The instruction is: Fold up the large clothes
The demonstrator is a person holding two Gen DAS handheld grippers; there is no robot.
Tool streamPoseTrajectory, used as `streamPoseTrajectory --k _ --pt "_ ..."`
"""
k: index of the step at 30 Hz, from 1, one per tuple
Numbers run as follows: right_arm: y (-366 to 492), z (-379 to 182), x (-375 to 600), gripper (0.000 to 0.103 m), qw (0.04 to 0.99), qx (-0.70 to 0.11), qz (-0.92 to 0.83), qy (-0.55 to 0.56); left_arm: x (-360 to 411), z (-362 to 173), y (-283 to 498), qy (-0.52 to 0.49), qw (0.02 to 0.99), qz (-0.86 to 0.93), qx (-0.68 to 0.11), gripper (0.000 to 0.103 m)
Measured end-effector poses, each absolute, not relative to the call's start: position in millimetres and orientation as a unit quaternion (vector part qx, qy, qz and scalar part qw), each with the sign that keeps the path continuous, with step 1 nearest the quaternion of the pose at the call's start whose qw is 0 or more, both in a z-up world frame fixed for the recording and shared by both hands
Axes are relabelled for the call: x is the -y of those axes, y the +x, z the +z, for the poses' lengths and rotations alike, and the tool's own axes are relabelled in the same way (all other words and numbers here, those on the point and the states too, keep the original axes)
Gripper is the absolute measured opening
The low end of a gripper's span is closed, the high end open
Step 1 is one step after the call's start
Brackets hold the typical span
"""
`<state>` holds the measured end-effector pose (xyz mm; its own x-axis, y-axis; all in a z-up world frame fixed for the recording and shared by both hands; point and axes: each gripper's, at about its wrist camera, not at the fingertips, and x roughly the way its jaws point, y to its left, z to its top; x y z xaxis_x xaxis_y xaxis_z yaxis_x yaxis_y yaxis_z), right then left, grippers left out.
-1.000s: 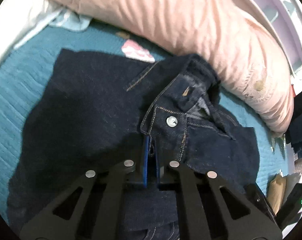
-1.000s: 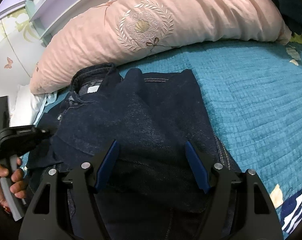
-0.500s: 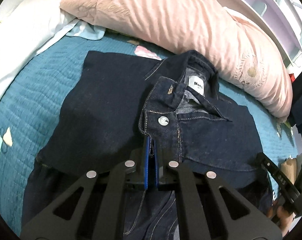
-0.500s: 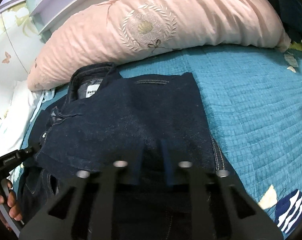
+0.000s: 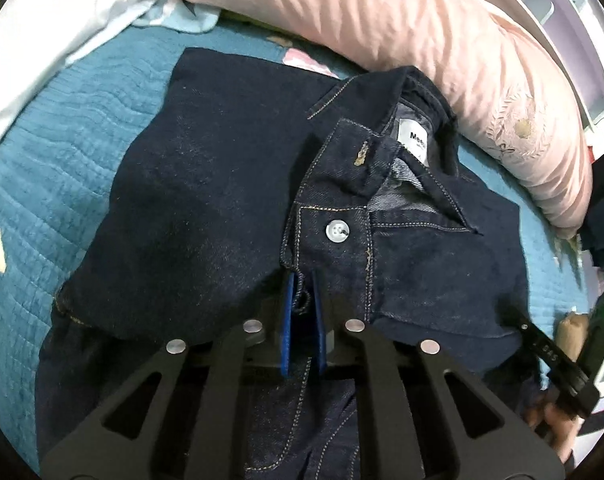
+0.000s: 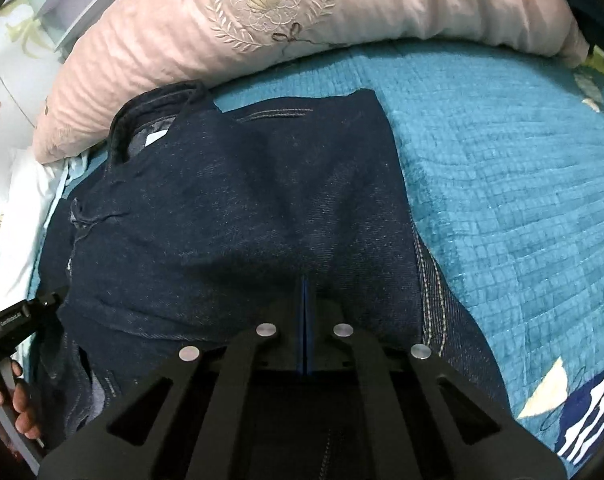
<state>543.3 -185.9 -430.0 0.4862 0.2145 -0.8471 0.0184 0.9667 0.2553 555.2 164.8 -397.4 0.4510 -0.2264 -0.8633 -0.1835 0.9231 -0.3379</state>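
A dark blue denim jacket (image 5: 206, 200) lies front up on the teal bedspread (image 5: 46, 152), collar and white label (image 5: 415, 140) toward the pillow. My left gripper (image 5: 302, 280) is shut on the jacket's front placket just below a silver button (image 5: 337, 231). In the right wrist view the jacket (image 6: 242, 208) fills the middle, its side folded inward. My right gripper (image 6: 305, 284) is shut on the denim of that folded side. The other gripper's tip (image 6: 26, 312) shows at the left edge.
A long pink pillow (image 6: 262, 20) lies across the head of the bed behind the jacket. White bedding (image 5: 50, 28) is bunched at the far left. A white headboard (image 5: 573, 40) stands behind the pillow. Bare teal bedspread (image 6: 501, 184) stretches right of the jacket.
My right gripper was open over the denim and has shut on it. The jacket front has been pulled flatter and its collar label came into sight. My left gripper stays shut on the placket.
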Motion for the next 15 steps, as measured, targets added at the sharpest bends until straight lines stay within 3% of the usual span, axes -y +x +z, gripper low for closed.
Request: streamPoseTrajectory --k 1,2,3,4,5,8,15 --pt "545 -426 188 0.004 0.851 -0.506 0.067 0.121 -170 -395 556 -0.209 0.823 -0.024 -0.528 0.015" --pt "546 -421 190 0.006 0.849 -0.506 0.08 0.131 -176 -389 556 -0.224 0.822 -0.037 -0.522 0.04" --pt "546 -416 193 0.007 0.85 -0.502 0.086 0.136 -183 -381 555 -0.232 0.827 -0.045 -0.51 0.071" --pt "548 -408 197 0.008 0.854 -0.494 0.089 0.139 -187 -373 553 -0.233 0.835 -0.046 -0.496 0.08" --pt "550 -400 202 0.012 0.858 -0.486 0.09 0.14 -191 -364 552 -0.229 0.846 -0.046 -0.479 0.084" --pt "563 -385 215 0.038 0.863 -0.474 0.101 0.143 -209 -347 563 -0.224 0.857 -0.063 -0.46 0.09" --pt "603 -398 244 0.05 0.851 -0.5 0.095 0.131 -245 -369 627 -0.156 0.844 -0.013 -0.512 0.09"
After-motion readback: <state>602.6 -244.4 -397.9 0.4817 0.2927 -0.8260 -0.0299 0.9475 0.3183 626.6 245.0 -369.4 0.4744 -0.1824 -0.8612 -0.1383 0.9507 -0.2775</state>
